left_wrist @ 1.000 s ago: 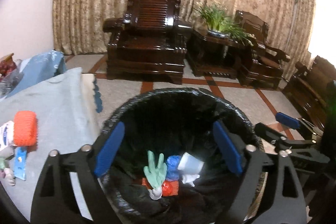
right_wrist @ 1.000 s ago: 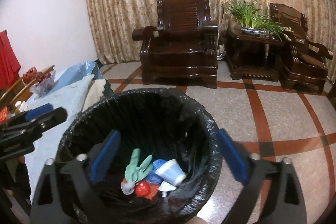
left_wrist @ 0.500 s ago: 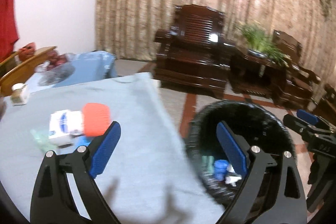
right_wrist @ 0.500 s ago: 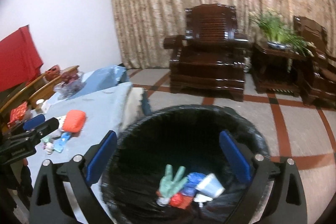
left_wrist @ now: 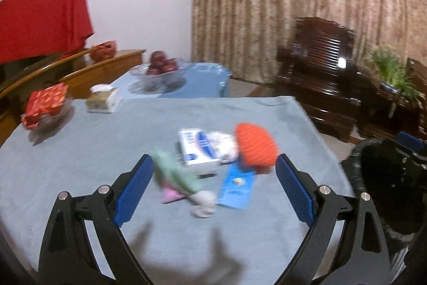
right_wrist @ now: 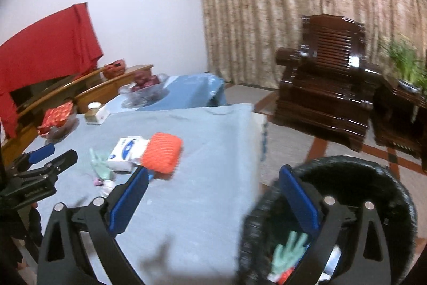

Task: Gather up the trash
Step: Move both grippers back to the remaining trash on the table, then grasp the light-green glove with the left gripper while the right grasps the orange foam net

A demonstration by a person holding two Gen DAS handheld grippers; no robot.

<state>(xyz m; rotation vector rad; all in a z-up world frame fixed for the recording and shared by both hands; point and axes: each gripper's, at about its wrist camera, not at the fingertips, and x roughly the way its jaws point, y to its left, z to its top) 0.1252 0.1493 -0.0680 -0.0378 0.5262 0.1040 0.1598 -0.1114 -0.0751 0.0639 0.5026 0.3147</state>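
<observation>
Trash lies on the grey-blue tablecloth [left_wrist: 93, 151]: an orange foam net [left_wrist: 255, 148], a white and blue box [left_wrist: 197, 147], a green glove [left_wrist: 174, 174], a blue wrapper [left_wrist: 236, 186] and a white crumpled bit [left_wrist: 204, 206]. My left gripper [left_wrist: 213, 191] is open and empty just above them. My right gripper [right_wrist: 213, 200] is open and empty over the table edge and the black-lined trash bin [right_wrist: 373, 178], which holds a green glove [right_wrist: 289, 250]. The net [right_wrist: 162, 152] and box [right_wrist: 128, 152] also show in the right wrist view.
A red gift box [left_wrist: 45, 104], a small tin [left_wrist: 102, 99] and a glass bowl of fruit [left_wrist: 160, 71] stand at the table's far side. A dark wooden armchair [right_wrist: 328, 79] and a plant [right_wrist: 408, 66] are beyond the bin.
Both grippers have swung left from above the bin towards the table. The left one now faces the trash pile; the right one straddles the table edge and bin rim. Both stayed open.
</observation>
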